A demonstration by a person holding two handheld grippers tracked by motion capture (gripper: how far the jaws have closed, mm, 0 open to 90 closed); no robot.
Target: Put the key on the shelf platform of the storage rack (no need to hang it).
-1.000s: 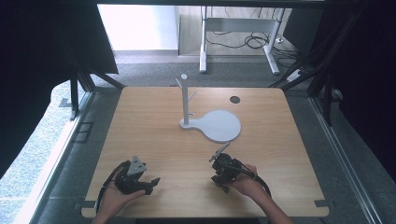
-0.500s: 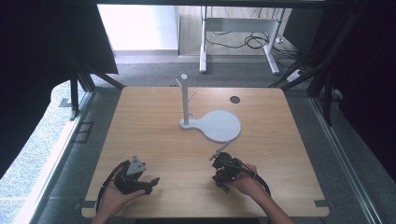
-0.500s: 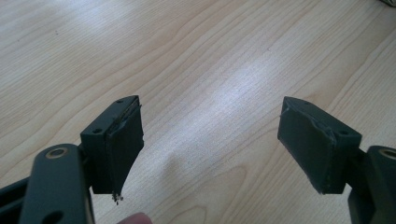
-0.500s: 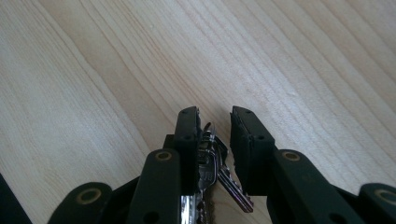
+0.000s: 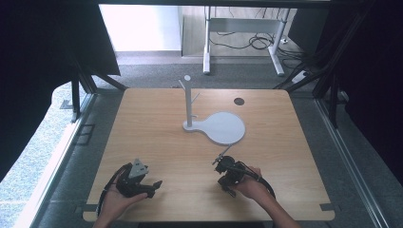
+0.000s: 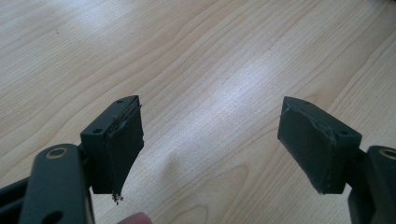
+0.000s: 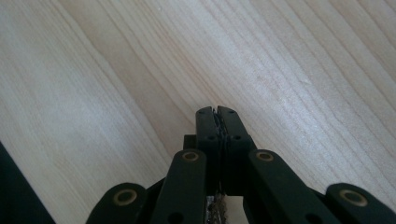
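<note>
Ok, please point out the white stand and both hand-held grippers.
White stand [image 5: 227, 128], high view, on its round base.
Left hand-held gripper [image 6: 211, 135], left gripper view, between open jaws.
Right hand-held gripper [image 7: 217, 111], right gripper view, at shut tips.

The table has a pale wood top with long, straight grain, smooth and lightly sheened where window light falls across it in the gripper views. On it stands a white stand, matt and plastic-looking, its flat round base plate equally matt and even. The left gripper is matt black plastic, with brass-coloured rivets at the joints; its pads are wrapped in dull black tape (frayed at one corner). The right gripper shows the same matt black links and brassy rivets, its pad edges rough. The floor around the table looks like grey speckled carpet.
</note>
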